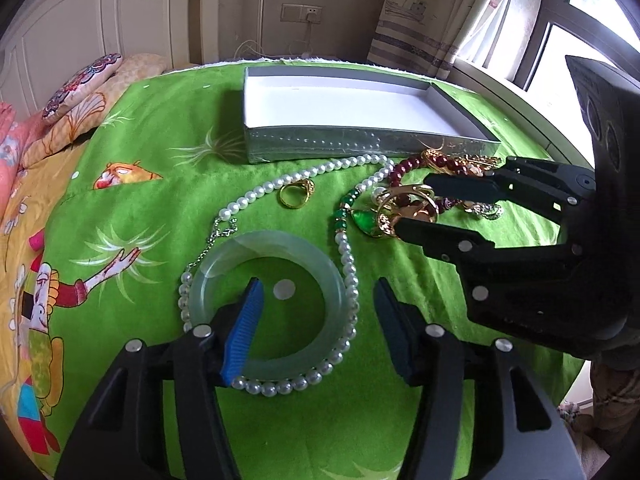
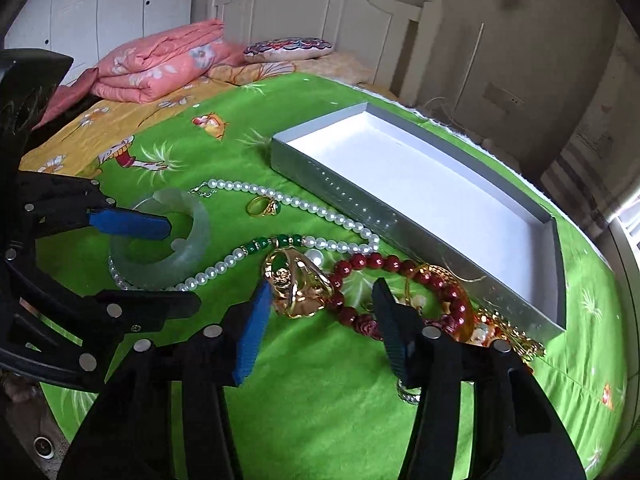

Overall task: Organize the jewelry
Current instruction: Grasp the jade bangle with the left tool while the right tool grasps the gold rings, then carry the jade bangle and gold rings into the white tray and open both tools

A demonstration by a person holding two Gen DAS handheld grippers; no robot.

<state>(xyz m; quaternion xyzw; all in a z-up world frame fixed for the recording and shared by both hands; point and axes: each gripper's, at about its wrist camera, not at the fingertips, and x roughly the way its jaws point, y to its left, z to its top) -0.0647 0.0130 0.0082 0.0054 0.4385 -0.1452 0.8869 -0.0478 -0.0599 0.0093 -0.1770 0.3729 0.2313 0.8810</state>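
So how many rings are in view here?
3: a small gold ring beside the pearl necklace, a large gold ring at the right claw, a silver ring beneath that claw. The tangled pile may hide more.

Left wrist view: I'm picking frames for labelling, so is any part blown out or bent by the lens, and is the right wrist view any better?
Left wrist view: the window at upper right is blown out, the box edges bow from fisheye, the corners are dark. Right wrist view: light is more even, the jade bangle is sharp, glare only at the right edge, same bowing.
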